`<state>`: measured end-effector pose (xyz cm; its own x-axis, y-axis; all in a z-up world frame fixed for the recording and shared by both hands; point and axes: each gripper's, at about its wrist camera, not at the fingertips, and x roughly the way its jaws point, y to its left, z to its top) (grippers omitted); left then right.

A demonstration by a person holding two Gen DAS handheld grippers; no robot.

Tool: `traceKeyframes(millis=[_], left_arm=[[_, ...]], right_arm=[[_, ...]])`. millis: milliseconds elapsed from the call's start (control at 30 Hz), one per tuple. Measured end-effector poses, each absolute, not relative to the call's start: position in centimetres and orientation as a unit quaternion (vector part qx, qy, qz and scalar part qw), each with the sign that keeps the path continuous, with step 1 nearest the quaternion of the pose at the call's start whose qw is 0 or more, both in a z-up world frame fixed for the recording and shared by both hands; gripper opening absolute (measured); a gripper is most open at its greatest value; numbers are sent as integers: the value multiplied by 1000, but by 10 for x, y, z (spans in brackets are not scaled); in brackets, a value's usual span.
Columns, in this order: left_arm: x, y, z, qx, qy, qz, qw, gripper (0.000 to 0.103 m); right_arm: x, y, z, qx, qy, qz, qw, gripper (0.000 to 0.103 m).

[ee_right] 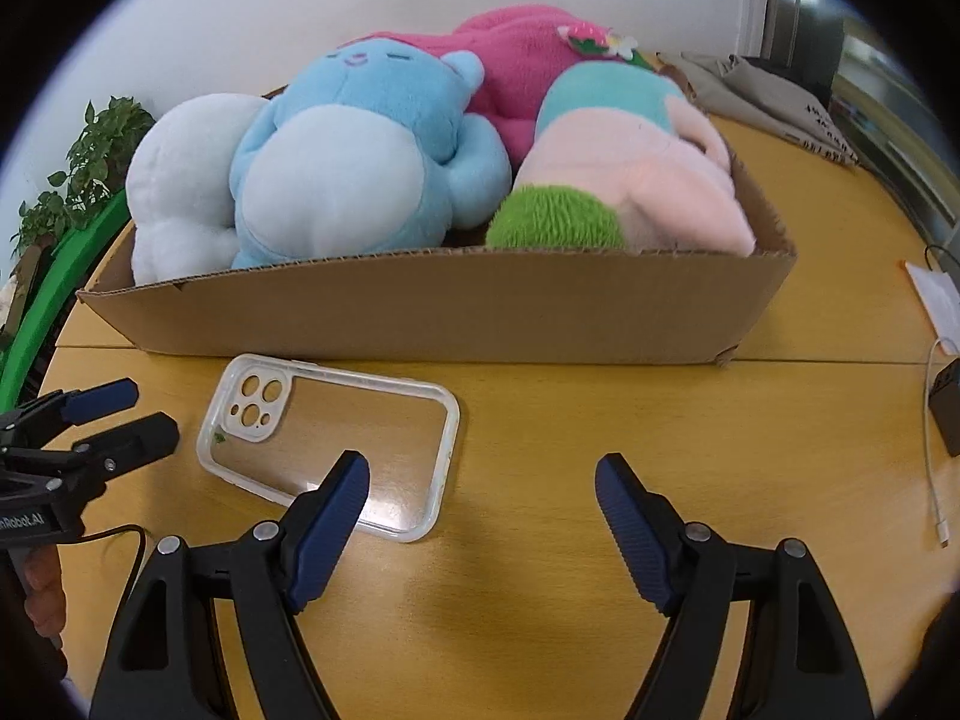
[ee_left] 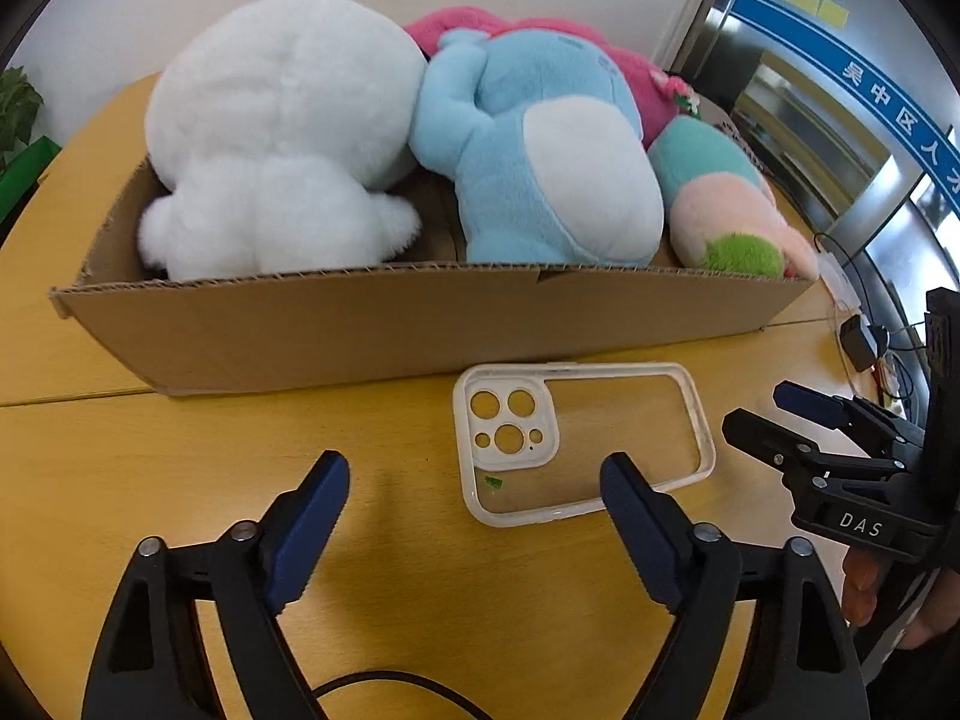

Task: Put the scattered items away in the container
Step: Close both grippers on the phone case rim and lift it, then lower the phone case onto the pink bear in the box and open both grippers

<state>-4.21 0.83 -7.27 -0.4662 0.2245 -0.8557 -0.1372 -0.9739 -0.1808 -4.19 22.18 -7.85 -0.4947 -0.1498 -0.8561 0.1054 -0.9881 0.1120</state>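
The left gripper [ee_left: 474, 480] stands with its jaws wide apart and holds nothing; only bare table [ee_left: 180, 420] lies between them. The phone case [ee_left: 582, 441] lies flat on the table, ahead of this gripper and toward its right finger, whose tip overlaps the case's near rim in the left wrist view. The right gripper [ee_right: 483, 480] is likewise spread wide and empty; the case lies ahead of its left finger and the cardboard box [ee_right: 420, 306] stands beyond.

Risks, as judged:
- The case is thin, flat and smooth. A pad closing on its rim may slide off or push it along the table.
- Both grippers sit near the one case. Approaching together may cause the fingers to collide.
- The box is nearly full. A case dropped on the plush may slide back out.

Count:
- Phone case: one, outside the box.
- Plush toys: four in the box, white [ee_left: 282, 132], blue [ee_left: 540, 150], pink [ee_left: 606, 60], pastel [ee_left: 720, 204].
- Box: one.
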Motion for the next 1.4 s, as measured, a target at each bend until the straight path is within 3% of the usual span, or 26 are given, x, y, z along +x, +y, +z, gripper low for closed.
traceKeyframes(millis=[67, 133, 167, 233, 267, 300, 333, 533, 767, 1133, 1400], left_arm=[[-49, 13, -89, -518, -35, 849, 97, 71], [-52, 16, -95, -513, -23, 854, 87, 55], [-52, 18, -96, -514, -14, 853, 85, 48], [-50, 21, -96, -515, -13, 852, 97, 20], [-50, 21, -96, -518, -22, 848, 108, 15], [-49, 21, -97, -520, -23, 847, 108, 11], [-47, 21, -96, -520, -21, 847, 106, 10], [-18, 20, -78, -502, -2, 859, 99, 8], [11, 5, 14, -399, -19, 911, 101, 8], [-109, -6, 113, -309, -27, 944, 108, 8], [-191, 6, 117, -311, -40, 944, 101, 8]], right_arm=[[-46, 221, -89, 505, -33, -859, 75, 77], [-49, 219, -98, 510, -34, -857, 72, 62], [-49, 217, -100, 504, -26, -861, 69, 59], [-47, 211, -100, 498, 4, -865, 61, 39], [-46, 208, -100, 495, 9, -866, 67, 33], [-45, 205, -100, 495, 9, -865, 76, 12], [-44, 203, -99, 498, 6, -863, 88, 7], [-27, 200, -87, 487, 0, -868, 99, 6], [-3, 199, 6, 370, 5, -922, 114, 5], [-113, 194, 111, 260, 17, -960, 106, 5], [-190, 199, 119, 268, 3, -959, 92, 5]])
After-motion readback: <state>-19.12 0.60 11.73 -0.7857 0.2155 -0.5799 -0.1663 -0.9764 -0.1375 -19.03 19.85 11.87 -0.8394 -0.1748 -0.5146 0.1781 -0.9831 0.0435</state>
